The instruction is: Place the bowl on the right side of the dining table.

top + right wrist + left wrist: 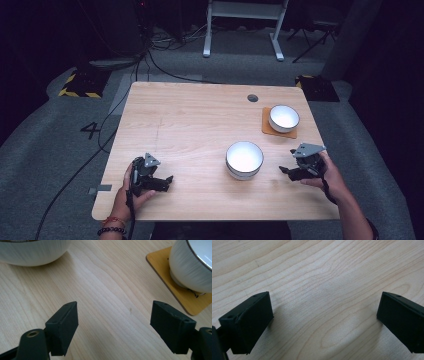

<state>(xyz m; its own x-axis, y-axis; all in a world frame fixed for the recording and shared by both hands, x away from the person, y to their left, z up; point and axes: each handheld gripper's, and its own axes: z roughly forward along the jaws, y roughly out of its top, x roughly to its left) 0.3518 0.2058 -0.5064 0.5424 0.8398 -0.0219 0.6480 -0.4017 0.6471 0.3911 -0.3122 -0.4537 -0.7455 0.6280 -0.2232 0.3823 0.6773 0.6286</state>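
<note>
While both tools rest low on the table, items run left to right as follows.

Left hand-held gripper: near-left part of the table, jaws spread wide, nothing between them; bare wood under it in the left gripper view.
Large bowl: white inside, ribbed pale outside, standing upright near the middle, closest to the right tool.
Right hand-held gripper: near-right, just beside the large bowl, jaws parted and empty, pointing toward it.
Small bowl: far right, upright on an orange coaster, dark line round its rim.
Handling, judged: the large bowl looks ceramic, so stiff, fairly heavy, glazed-slippery and breakable; best taken by pinching the rim wall, one jaw inside, one outside.
Markings: no brand or label legible; a "4" is marked on the floor to the left.
</note>
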